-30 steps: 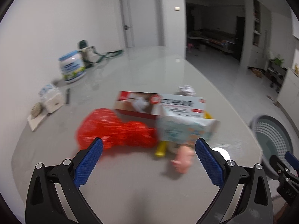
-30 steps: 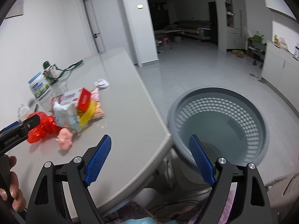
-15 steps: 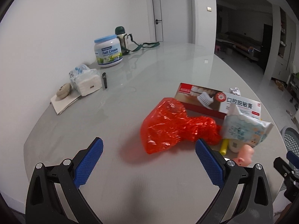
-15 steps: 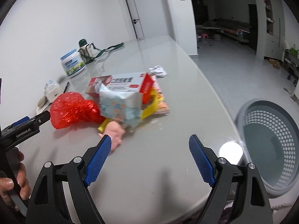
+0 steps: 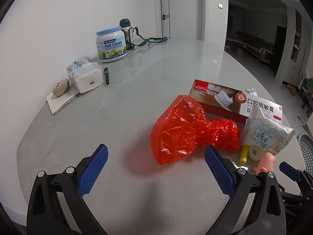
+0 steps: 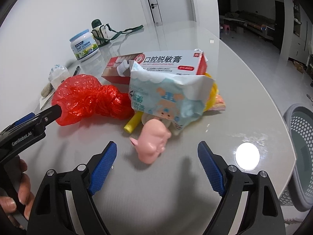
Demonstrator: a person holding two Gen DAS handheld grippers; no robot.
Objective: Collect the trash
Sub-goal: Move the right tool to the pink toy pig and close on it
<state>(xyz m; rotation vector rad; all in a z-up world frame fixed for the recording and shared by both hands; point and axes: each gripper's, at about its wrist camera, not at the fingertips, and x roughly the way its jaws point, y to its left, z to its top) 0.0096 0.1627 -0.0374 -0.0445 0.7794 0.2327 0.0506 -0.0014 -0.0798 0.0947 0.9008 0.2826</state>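
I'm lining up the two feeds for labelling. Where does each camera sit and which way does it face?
Left wrist: on the left tool, facing across the table at the red bag; its open blue fingers show.
Right wrist: on the right tool, facing the pink pig toy, basket at right; its open fingers, the left tool and a hand show.
Shared: red bag, toothpaste box, milk powder tin.

Basket (image 6: 299, 156) cut by right edge; yellow stick (image 6: 133, 124) and small bottle (image 5: 255, 152) half-hidden under wipes pack (image 6: 166, 99).
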